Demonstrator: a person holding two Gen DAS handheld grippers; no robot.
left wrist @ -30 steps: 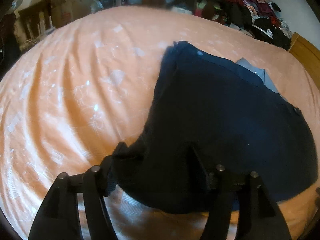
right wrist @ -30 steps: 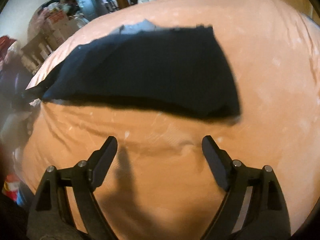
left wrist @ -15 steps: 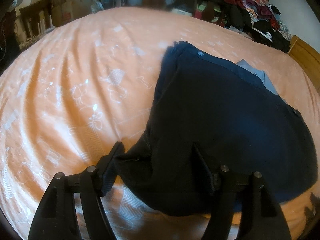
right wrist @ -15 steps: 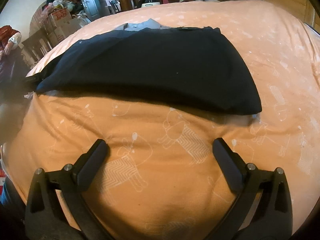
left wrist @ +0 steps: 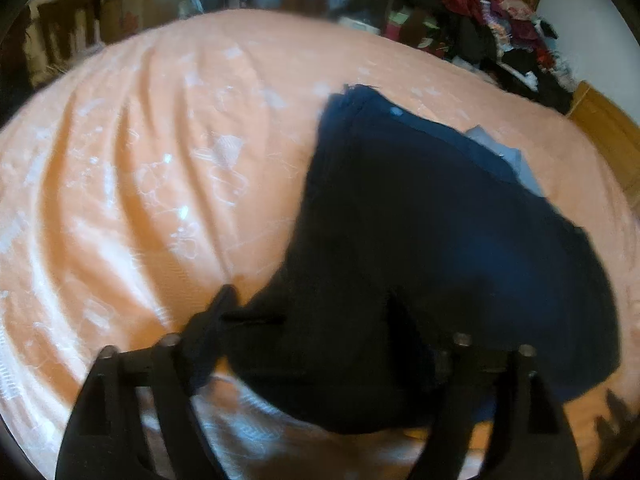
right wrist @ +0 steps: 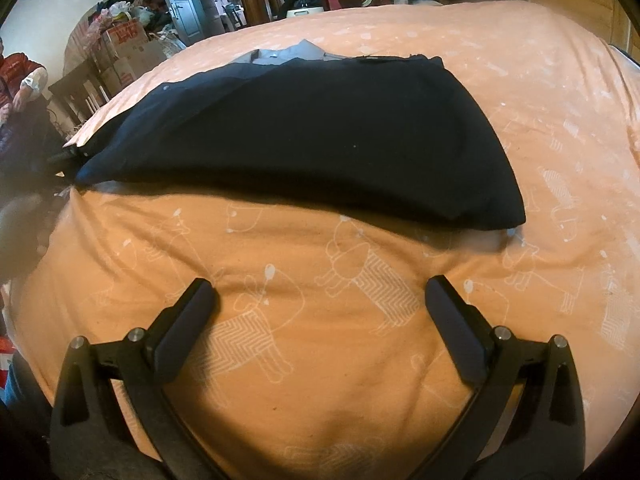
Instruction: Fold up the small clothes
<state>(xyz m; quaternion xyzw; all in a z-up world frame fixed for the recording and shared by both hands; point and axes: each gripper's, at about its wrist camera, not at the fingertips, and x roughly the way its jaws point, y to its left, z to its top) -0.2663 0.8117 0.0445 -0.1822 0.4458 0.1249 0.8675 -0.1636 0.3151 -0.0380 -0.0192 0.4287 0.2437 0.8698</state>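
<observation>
A dark navy garment [left wrist: 440,220] lies folded on the orange bed sheet [left wrist: 160,200], with a light grey-blue piece [left wrist: 516,164] showing at its far edge. My left gripper [left wrist: 310,306] is open. Its two fingers stand wide apart around the garment's near corner, and the cloth bulges between them and hides the right fingertip's edge. In the right wrist view the same garment [right wrist: 320,132] lies flat across the middle. My right gripper [right wrist: 320,292] is open over bare sheet a short way in front of the garment's near edge, with nothing between its fingers.
The sheet [right wrist: 360,360] carries white animal prints and soft wrinkles. A heap of clothes [left wrist: 512,40] sits past the bed, beside a wooden headboard [left wrist: 600,132]. Cardboard boxes [right wrist: 128,44] and a person's red sleeve [right wrist: 20,80] are off the bed's left side.
In the right wrist view the garment has settled flat and my right gripper has drawn back from it. The left view has gone blurred, with its fingers still around the corner.
</observation>
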